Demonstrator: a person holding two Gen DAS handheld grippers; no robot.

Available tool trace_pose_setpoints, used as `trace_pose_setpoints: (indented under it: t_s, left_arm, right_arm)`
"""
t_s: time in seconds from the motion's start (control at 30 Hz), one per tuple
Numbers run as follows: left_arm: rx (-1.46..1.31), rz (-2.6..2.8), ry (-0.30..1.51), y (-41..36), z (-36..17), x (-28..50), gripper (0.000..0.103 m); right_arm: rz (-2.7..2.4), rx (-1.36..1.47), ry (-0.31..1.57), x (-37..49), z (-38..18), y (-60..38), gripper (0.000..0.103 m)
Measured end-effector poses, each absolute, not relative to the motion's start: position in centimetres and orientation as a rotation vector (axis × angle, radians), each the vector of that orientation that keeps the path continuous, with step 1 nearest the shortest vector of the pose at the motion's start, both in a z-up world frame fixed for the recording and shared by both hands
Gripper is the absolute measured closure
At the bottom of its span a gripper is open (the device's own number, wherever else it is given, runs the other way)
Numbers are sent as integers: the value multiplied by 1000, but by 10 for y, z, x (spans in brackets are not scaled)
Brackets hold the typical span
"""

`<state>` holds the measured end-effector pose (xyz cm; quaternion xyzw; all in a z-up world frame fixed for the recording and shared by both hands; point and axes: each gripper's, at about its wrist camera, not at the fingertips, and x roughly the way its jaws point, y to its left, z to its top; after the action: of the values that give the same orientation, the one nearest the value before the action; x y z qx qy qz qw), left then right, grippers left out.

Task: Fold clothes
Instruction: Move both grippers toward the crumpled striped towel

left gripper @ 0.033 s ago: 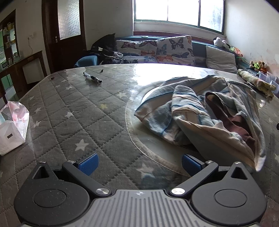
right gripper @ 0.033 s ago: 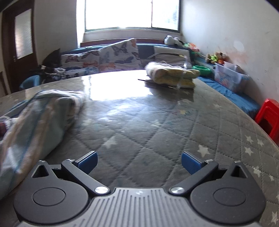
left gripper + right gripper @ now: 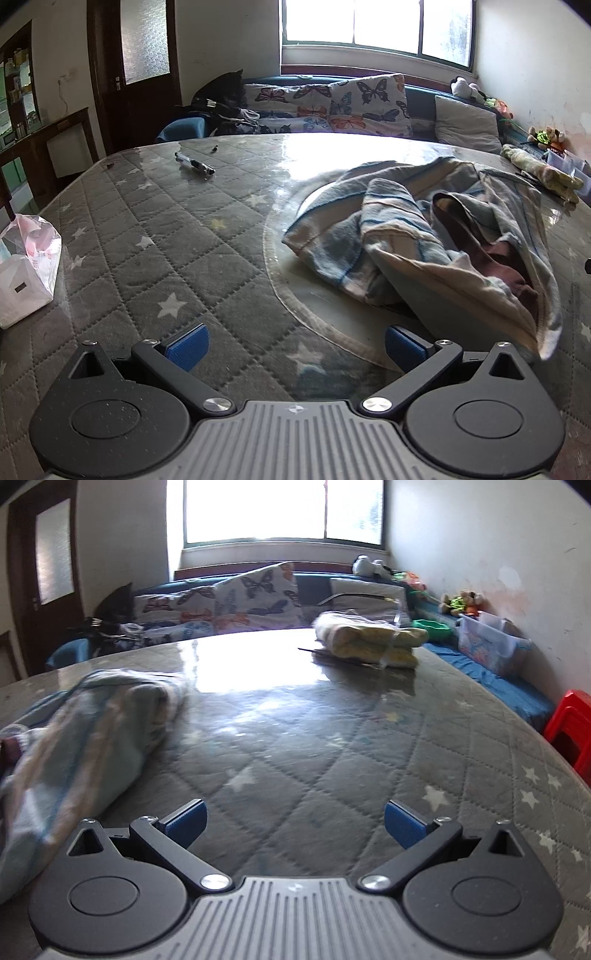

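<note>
**Crumpled garment on the quilted table, both grippers wide apart**

The grey star-quilted table [image 3: 147, 229] fills both views. A rumpled blue-striped garment [image 3: 424, 243] lies in a heap toward its right side, on a round clear mat [image 3: 295, 295]. A folded yellow bundle [image 3: 369, 638] sits near the far right edge, a pen [image 3: 194, 162] near the far left edge. The left gripper [image 3: 295, 345] and right gripper [image 3: 293, 821] both hang above the table with jaws spread, holding nothing.

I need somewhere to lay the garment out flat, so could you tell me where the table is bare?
Bare quilted table lies between the pen, plastic bag and crumpled striped garment; more lies between that garment and the folded yellow cloth. The circular mat under the garment is crowded.
</note>
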<state>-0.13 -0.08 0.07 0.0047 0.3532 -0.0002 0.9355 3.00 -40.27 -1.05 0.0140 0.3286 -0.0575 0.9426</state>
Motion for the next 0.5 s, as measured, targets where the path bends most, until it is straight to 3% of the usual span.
trace_pose_setpoints:
  t_s: [0.5]
  left_arm:
    - [23,-51,756,-33,7,-18,0]
  right_arm:
    - [-115,-24,639,-11,3,-331,0]
